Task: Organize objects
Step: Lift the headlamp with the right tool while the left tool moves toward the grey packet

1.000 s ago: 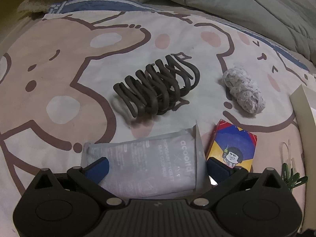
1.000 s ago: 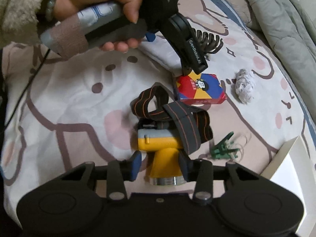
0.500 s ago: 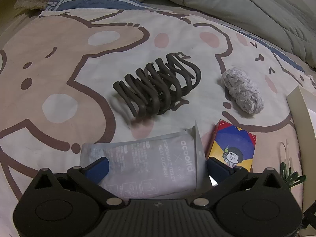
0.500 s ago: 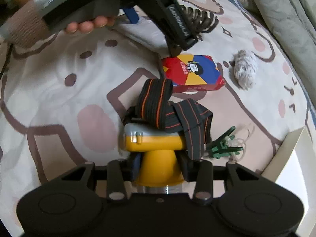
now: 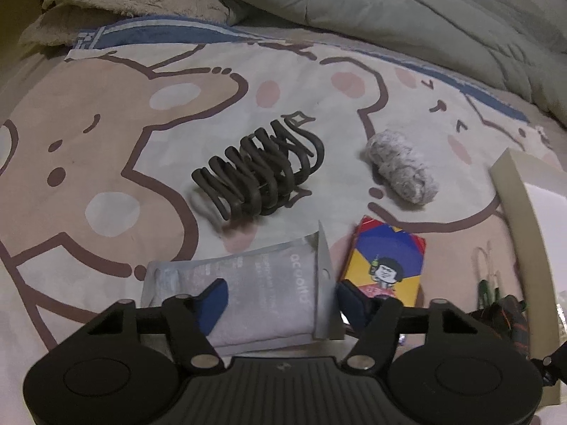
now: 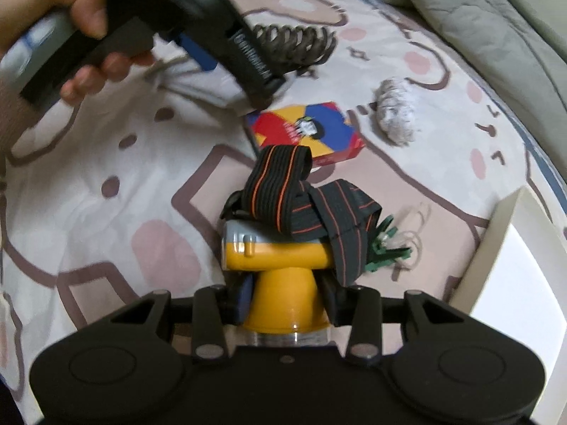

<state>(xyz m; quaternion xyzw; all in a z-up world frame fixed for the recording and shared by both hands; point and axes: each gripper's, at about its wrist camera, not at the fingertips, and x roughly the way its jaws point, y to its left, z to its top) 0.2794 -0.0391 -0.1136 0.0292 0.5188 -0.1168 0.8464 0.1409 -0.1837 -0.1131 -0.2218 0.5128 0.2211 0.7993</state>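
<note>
There's the cartoon-print bedsheet (image 5: pixel 106 148) spread wide, everything laid out on it. The left gripper (image 5: pixel 280 301) has just been closing in around the grey packet (image 5: pixel 269 283), though whether its pads bite yet I cannot tell. The right gripper (image 6: pixel 287 301) is clenched on the yellow headlamp (image 6: pixel 280 283), strap draped over it. Beyond lie the colourful card box (image 5: pixel 384 262), just beside the packet, then the brown hair claw (image 5: pixel 262 173) and the grey scrunchie (image 5: pixel 400 170).

hair claw (image 5: pixel 260 173) behind pouch (image 5: pixel 248 294), card box (image 5: pixel 384 260) right of pouch
</note>
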